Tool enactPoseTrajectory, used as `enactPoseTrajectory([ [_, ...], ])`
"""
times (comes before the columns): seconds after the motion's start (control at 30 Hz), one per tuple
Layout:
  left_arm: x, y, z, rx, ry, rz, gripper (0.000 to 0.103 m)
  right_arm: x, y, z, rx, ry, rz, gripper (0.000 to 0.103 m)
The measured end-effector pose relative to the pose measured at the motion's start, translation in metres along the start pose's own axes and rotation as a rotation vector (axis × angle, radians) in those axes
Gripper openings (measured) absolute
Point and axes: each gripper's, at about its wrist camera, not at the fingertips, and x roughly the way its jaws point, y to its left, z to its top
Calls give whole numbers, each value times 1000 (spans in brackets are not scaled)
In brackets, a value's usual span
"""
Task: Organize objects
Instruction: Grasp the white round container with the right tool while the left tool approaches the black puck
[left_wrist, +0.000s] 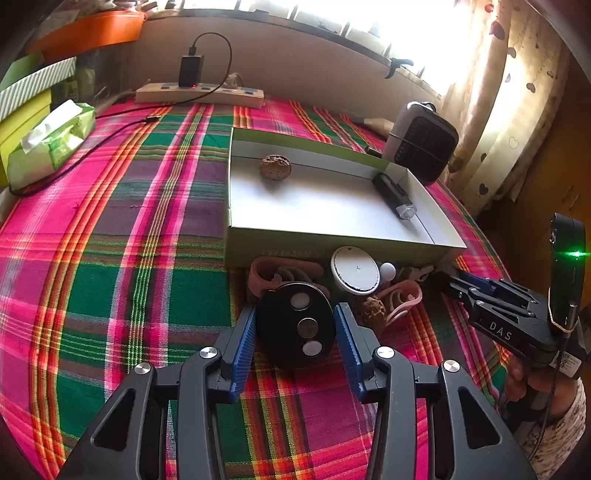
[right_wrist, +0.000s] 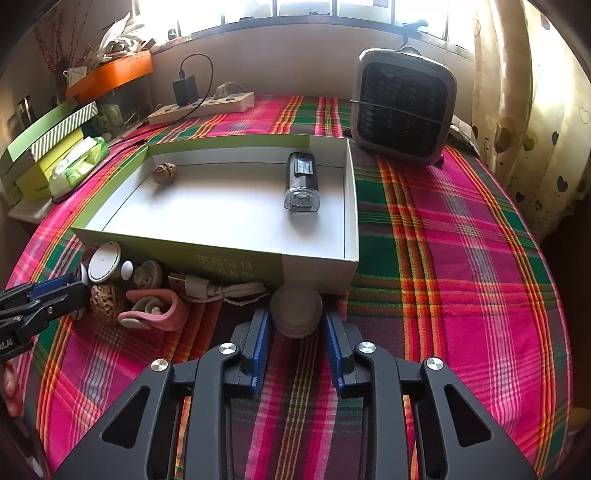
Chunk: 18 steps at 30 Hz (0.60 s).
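The left gripper clamps a black oval remote; a walnut and pink earhooks crowd its right. The right gripper grips a whitish round cap, the open box directly ahead.

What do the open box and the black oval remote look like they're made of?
Open box: likely cardboard, matte white inside, green printed outside, with thin folded walls. Black oval remote: probably glossy plastic, judging by its sheen, with three round silvery buttons, maybe metal or rubber.
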Motion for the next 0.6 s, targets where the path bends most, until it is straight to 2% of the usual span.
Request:
enactPoseTrajectory([
  [0.6, -7, -1, 1, 7, -11, -1, 41, -5, -1, 0, 8, -14, 8, 29],
])
